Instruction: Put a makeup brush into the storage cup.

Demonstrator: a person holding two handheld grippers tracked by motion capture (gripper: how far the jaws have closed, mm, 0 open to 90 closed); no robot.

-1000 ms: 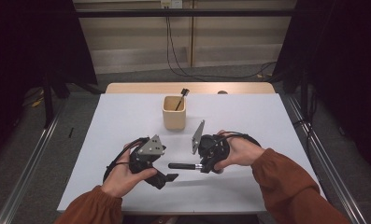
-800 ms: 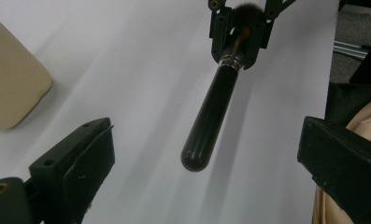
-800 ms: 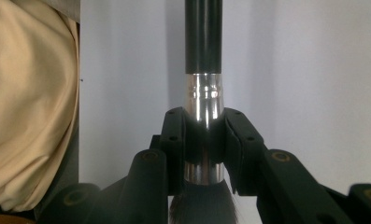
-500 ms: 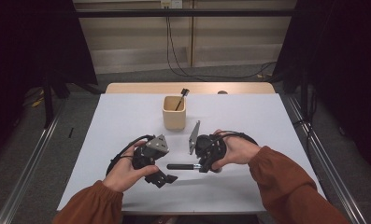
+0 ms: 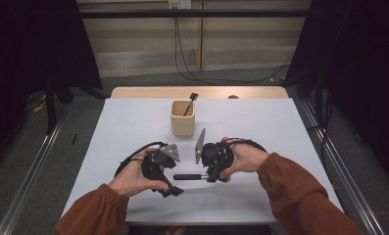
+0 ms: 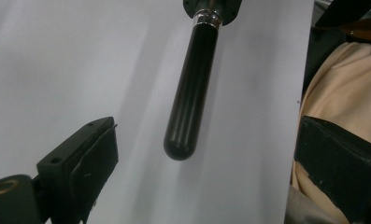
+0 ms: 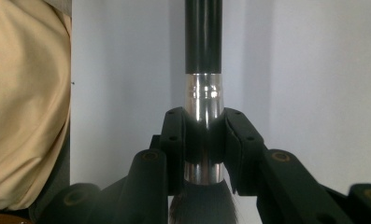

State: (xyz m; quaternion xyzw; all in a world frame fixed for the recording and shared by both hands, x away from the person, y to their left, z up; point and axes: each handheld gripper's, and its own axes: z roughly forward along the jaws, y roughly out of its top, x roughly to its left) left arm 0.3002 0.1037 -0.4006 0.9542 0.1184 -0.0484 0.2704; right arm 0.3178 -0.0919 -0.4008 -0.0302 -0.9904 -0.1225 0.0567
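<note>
Right gripper [image 5: 212,169] clenched on the silver collar of a black-handled brush [image 7: 203,98] — fingers [image 7: 174,140] pressed against the metal from both sides, bristles bunched just behind them, black handle running straight out ahead. Held off the white table [image 5: 280,127], level, handle end pointing toward the left gripper [image 5: 168,183]. Left gripper's fingers [image 6: 87,158] released and spread wide — rounded handle end [image 6: 178,147] hovering between and a little beyond them, touching neither pad. Cream cloth [image 6: 342,93] seen past the far finger, off the table's edge. Both grippers gripped in the person's hands, orange sleeves [image 5: 300,191] coming in behind, cables looped at the backs. Farther out, well beyond both sets of fingers, stood a beige square cup [image 5: 182,118] with a thin dark stick [image 5: 189,104] leaning in it, its tip poking above the rim.
</note>
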